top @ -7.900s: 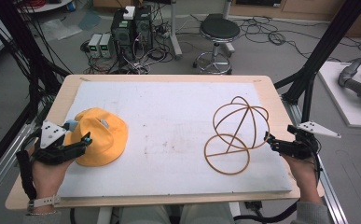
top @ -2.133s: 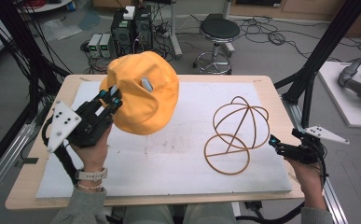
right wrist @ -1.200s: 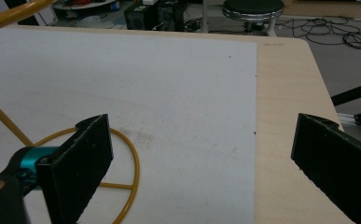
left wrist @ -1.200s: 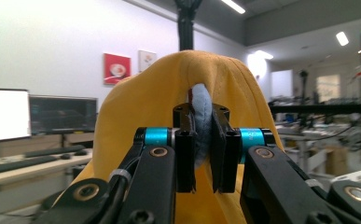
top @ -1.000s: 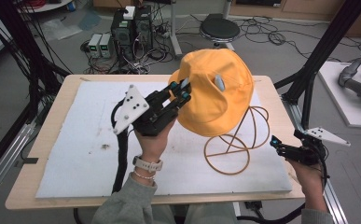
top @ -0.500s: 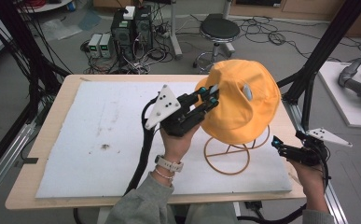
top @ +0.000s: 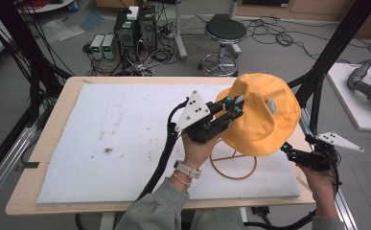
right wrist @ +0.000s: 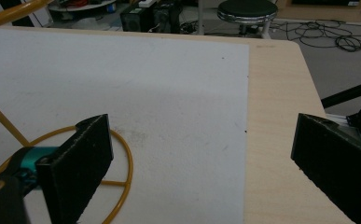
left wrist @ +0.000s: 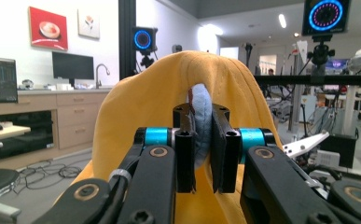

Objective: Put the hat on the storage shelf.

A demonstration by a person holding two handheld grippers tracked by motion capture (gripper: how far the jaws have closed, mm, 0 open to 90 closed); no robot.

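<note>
Risk, near to far. The right gripper (top: 288,152), low at the right edge of the high view, has its jaws wide apart and holds nothing; it hangs just beside the round base of the thin yellow-orange wire stand (top: 233,163) and does not steady it. If the hat lands off-centre, the light stand could tip or slide on the white foam mat (top: 101,143) (judgement only).

The left gripper (top: 233,106), mid-frame, has its jaws closed narrow on a fold of the soft orange fabric bucket hat (top: 262,117), pale blue lining pinched between them. A thin pinch could slip, or drag the stand on release.

Hat: raised over the stand, right of centre, dome rounded, brim drooping. Probably not yet seated; contact is hidden.
</note>
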